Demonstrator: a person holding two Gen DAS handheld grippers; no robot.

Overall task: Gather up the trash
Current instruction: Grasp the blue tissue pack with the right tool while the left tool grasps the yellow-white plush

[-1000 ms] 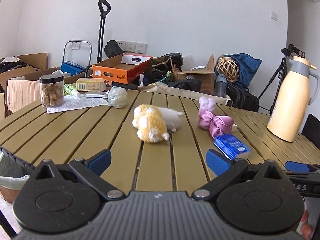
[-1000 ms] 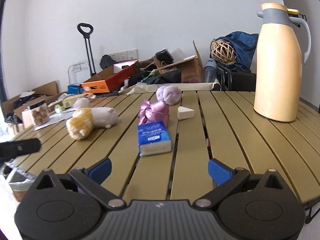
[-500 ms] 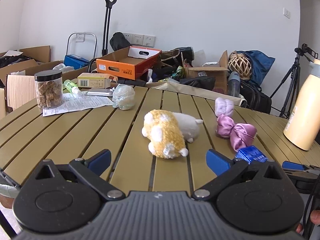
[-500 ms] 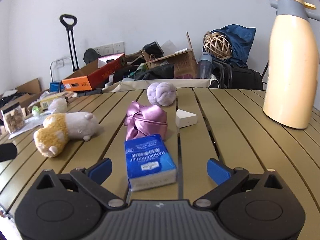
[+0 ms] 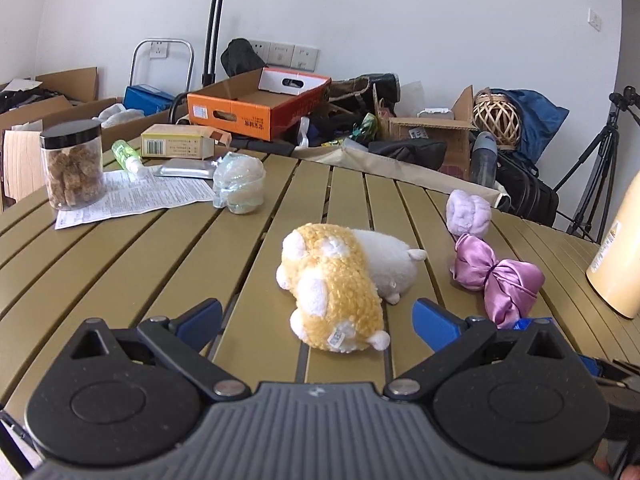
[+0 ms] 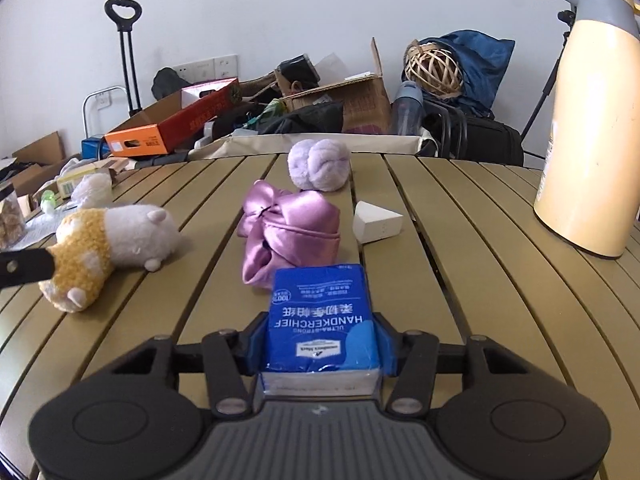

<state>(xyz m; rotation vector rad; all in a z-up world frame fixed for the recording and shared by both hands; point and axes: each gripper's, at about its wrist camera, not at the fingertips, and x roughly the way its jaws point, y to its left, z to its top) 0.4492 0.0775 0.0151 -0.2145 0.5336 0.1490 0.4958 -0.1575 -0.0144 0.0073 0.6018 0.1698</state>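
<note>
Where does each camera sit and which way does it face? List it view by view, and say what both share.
Left wrist: on the left gripper, looking across the slatted table at the plush toy; its open jaws show.
Right wrist: on the right gripper, facing the far clutter; its jaws have just been closing and now clamp the tissue pack.
Shared: plush toy, pink bow, purple ball, thermos, orange box.
</note>
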